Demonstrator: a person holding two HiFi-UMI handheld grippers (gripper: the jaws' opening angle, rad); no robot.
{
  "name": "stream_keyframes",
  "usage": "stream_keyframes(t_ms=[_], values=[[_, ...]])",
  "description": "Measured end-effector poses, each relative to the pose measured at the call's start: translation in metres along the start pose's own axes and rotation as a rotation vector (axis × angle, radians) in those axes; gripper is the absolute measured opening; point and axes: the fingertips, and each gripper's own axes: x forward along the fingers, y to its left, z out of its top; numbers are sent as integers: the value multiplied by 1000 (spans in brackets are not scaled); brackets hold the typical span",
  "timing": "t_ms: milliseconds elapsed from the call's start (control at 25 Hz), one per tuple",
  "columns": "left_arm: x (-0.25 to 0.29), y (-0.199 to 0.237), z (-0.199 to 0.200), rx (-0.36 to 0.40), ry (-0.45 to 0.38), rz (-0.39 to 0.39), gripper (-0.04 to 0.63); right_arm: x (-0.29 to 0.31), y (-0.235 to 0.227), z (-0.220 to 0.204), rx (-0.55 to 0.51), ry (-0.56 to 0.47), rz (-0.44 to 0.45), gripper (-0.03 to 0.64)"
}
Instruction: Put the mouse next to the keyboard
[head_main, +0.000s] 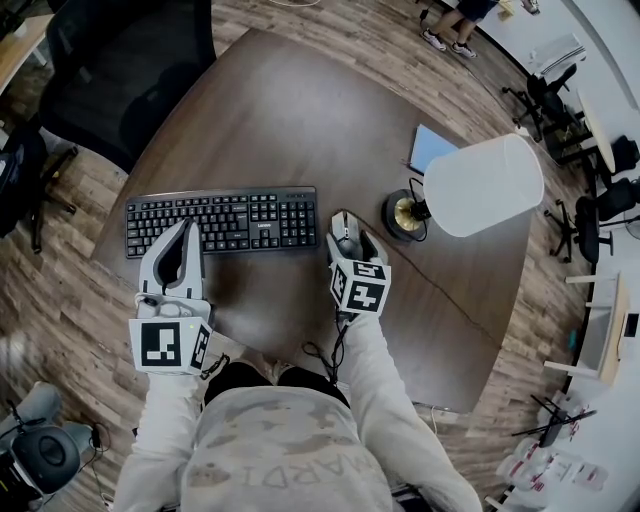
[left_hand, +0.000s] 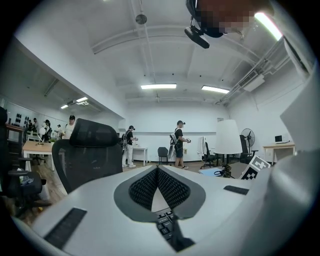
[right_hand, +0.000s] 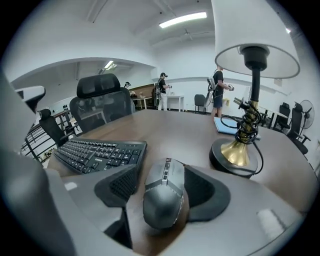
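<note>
A dark grey mouse lies on the brown table, just right of the black keyboard. My right gripper straddles the mouse, one jaw on each side. It is open: bare table shows between the left pad and the mouse. My left gripper is shut with nothing in it, its tips meeting above the keyboard's near edge. A few keys show under the jaws.
A table lamp with a white shade and a brass base stands right of the mouse, its cord coiled round the stem. A blue notebook lies behind it. A black office chair stands at the table's far left.
</note>
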Motion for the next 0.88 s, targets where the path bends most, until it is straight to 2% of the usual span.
stream_keyframes(t_ms=[120,360,880], values=[[-7,-2,4,1,-10,3,6,-14,5,7,-10,-29,20,256],[-22,-11,13,7,-32,7,6,-43,14,17,-29,-96,44,11],[-64,-29,29,28,-72,43,6,-107,40,45,-58,-284,184,9]])
